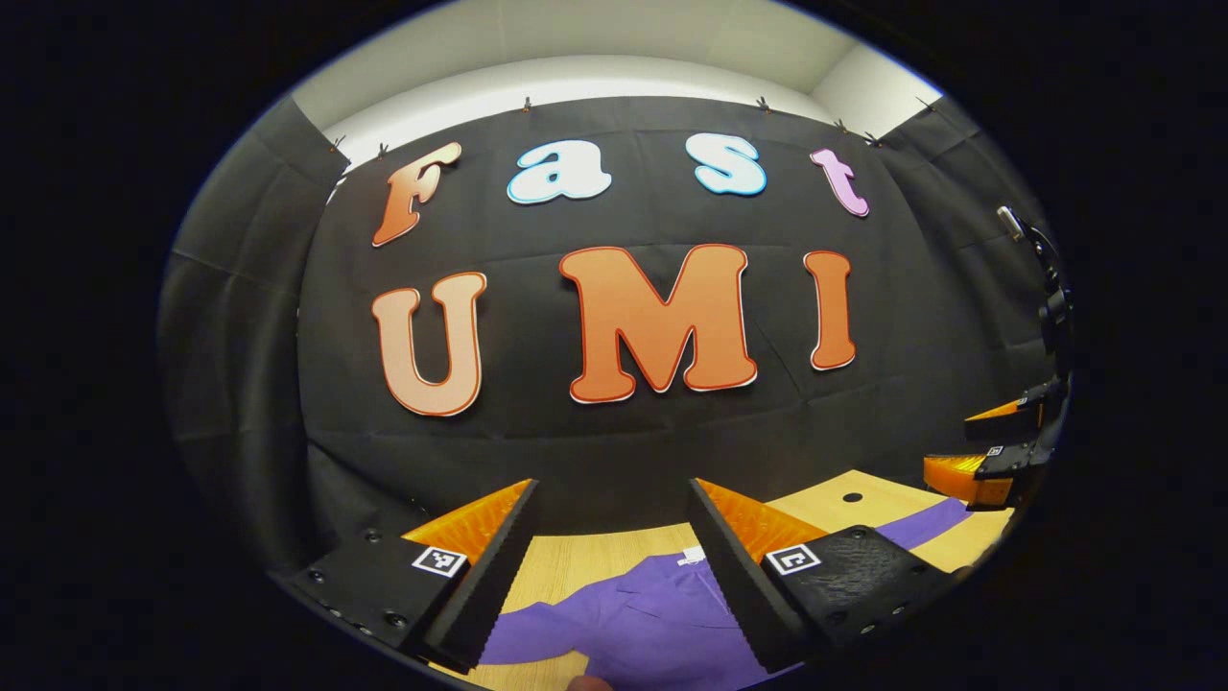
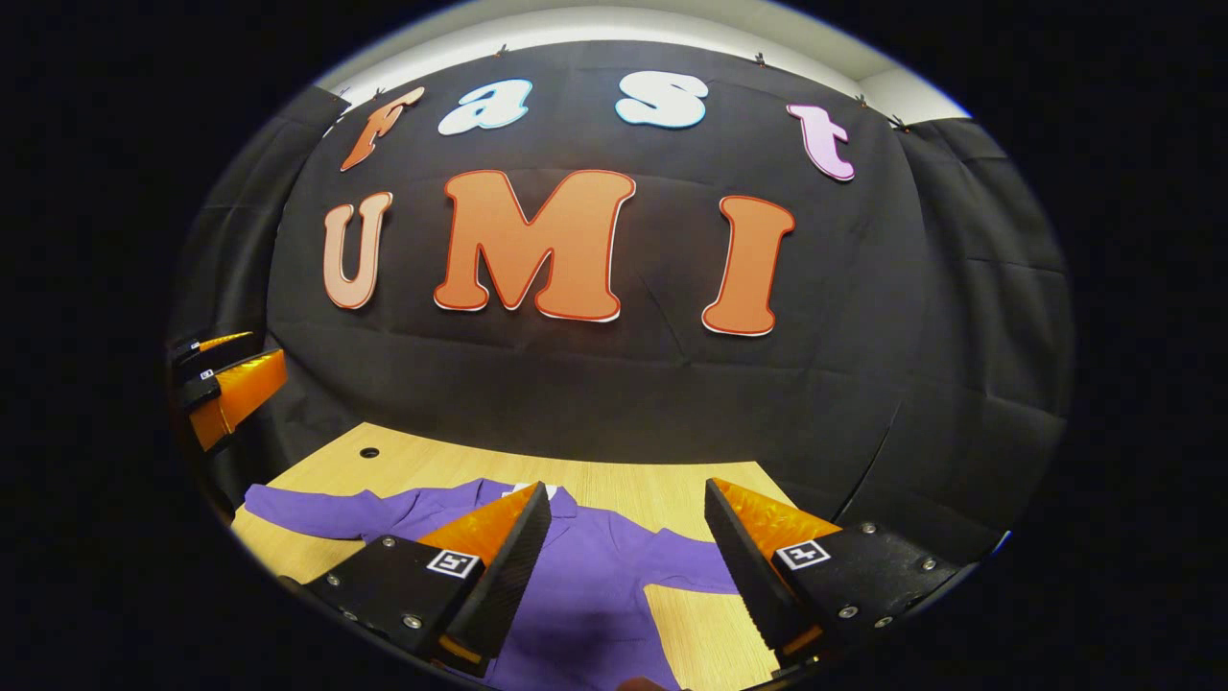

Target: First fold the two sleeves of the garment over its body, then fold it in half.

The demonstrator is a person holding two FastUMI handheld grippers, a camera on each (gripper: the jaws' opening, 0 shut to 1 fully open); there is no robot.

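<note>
Purple garment (image 2: 576,576) lies flat on the wood counter (image 2: 672,485), collar w/ white tag at 12 o'clock toward the booth wall, both sleeves spread out: one to 9 o'clock (image 2: 317,509), the other to 3 o'clock (image 2: 686,571) in right gripper view. Not folded yet, so task looks at its start.

Handling, as a guess: thin soft knit, light, no stiffness, will drape and drag on the wood, may bunch if pulled flat. Not fragile. Best hold prob. at sleeve cuff or sleeve edge, pinch top layer only, lift a bit, carry over the body. For the half fold, take hem corners.

Left tongs (image 1: 614,566) wide open, holding nothing, above the garment (image 1: 633,614) near the collar. Right tongs (image 2: 628,566) also wide open, nothing held, hanging over body and 3 o'clock sleeve. Neither touches cloth as far as I can tell.

Right tongs also seen far off at 3 o'clock in left gripper view (image 1: 998,451), above a sleeve end (image 1: 926,523). Small hole in the counter (image 2: 369,451) near 10 o'clock.
</note>
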